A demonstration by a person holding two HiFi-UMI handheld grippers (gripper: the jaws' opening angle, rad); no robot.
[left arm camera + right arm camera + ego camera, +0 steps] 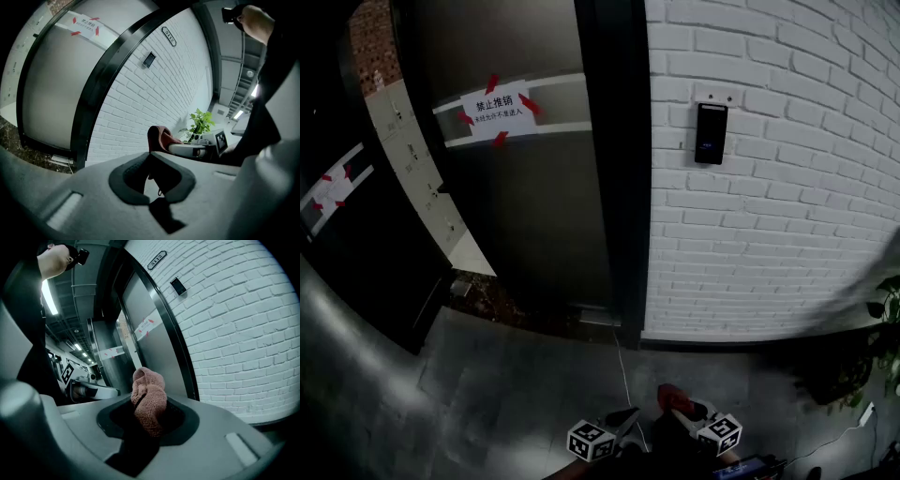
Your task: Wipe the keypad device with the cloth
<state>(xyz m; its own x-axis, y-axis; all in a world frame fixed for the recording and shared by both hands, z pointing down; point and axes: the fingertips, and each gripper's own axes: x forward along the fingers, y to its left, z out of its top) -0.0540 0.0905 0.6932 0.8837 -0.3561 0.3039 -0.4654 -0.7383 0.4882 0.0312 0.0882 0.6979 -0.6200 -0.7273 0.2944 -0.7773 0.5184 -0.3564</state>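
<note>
Wiping hasn't started yet, I'd say this is the approach step. The right gripper (pixel 148 417) is clamped on the bunched pink cloth (pixel 149 404), held low near the floor (pixel 516 375). The keypad device (pixel 711 133) sits high on the white brick wall (pixel 787 206), well apart from both grippers. The left gripper (pixel 151 161) looks closed on nothing, though it's dim in there. Next move is probably raising the cloth up to the keypad face. There's plenty of open room, just mind the black door frame (pixel 614 169) to the left and the plant (pixel 886 309) to the right.
</note>
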